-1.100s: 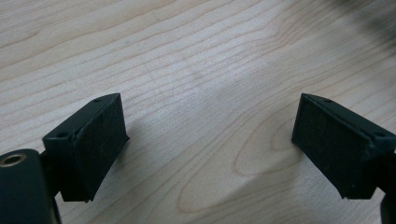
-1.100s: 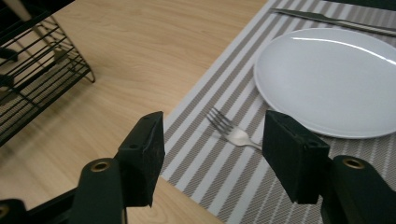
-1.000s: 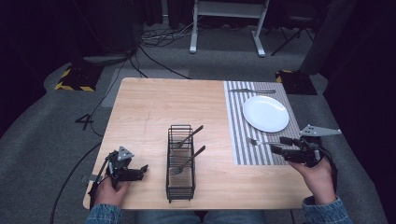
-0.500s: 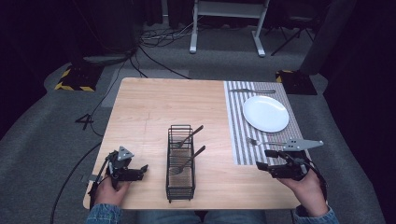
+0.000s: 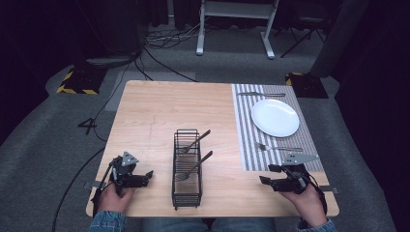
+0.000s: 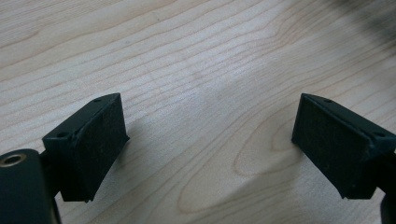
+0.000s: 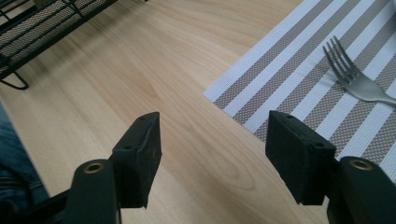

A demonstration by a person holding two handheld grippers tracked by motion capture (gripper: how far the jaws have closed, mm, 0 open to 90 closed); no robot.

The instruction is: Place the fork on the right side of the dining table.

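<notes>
Wood-grain table [image 5: 159,116] carries the whole layout; going left to right. Left claw [image 5: 145,177] rests low at the near left corner, jaws spread wide with nothing but bare wood between them, pads [image 6: 100,140] clear of any object. Black wire rack [image 5: 186,166] stands near the table's middle, long axis running away from the person; it holds two pieces of cutlery, a far utensil [image 5: 197,140] and a near utensil [image 5: 194,166], each leaning with its handle up and out over the right rim; the working ends sit low in the mesh and are too small to name with certainty. Striped placemat [image 5: 246,140] lies on the right part of the table; on it a white plate [image 5: 274,117], empty, a fork [image 5: 279,147] just in front of the plate, and a knife [image 5: 261,94] beyond it at the far edge. Right claw [image 5: 267,174] sits low off the mat's near corner, jaws spread and empty, fork [image 7: 355,77] ahead and to the right in its own view. Judgement: place setting partly done; fork laid, two pieces left in the rack. Next move likely calls for a reach into the rack, closing on a raised handle and lifting it clear of the wires.
</notes>
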